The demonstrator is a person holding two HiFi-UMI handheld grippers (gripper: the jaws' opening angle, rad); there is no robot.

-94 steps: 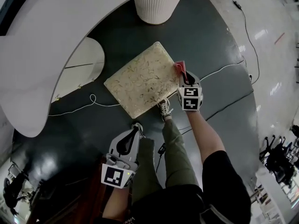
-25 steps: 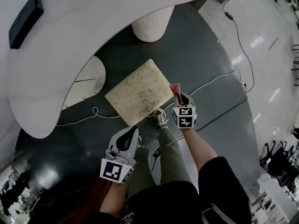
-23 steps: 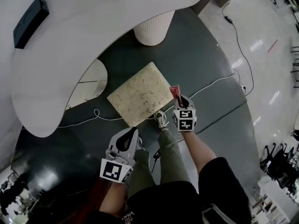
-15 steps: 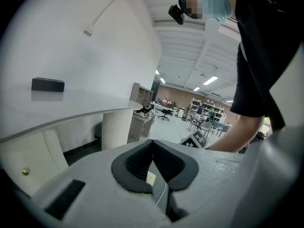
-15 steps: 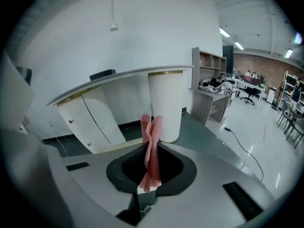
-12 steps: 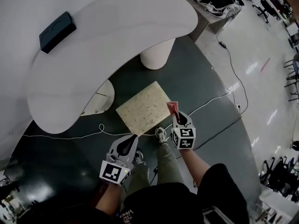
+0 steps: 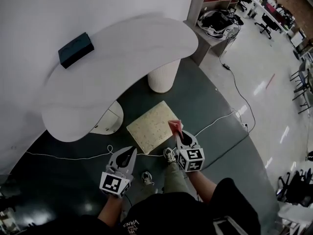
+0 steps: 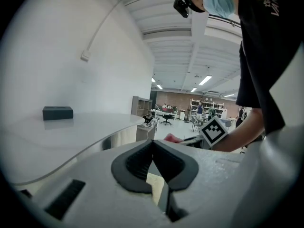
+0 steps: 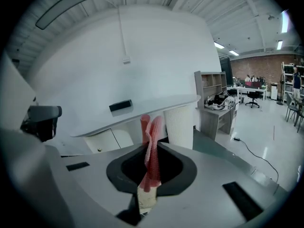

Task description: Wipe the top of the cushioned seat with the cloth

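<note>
Below and ahead of right tool (image 7: 180,137): cushioned seat (image 7: 149,131) on floor, well apart from both tools. Right tool clamps pink cloth (image 7: 174,126), standing upright between jaws; left tool (image 7: 130,153) closed, empty. Good wipe: lower cloth flat onto seat top, overlapping strokes edge to edge.

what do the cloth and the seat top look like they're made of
The cloth is pink-red, probably a thin waffle or mesh-knit fabric: a fine grid texture shows and it stands in soft folds. The seat top seems to be matte upholstery fabric, cream with small darker flecks and no shine; the weave is too far to tell.
</note>
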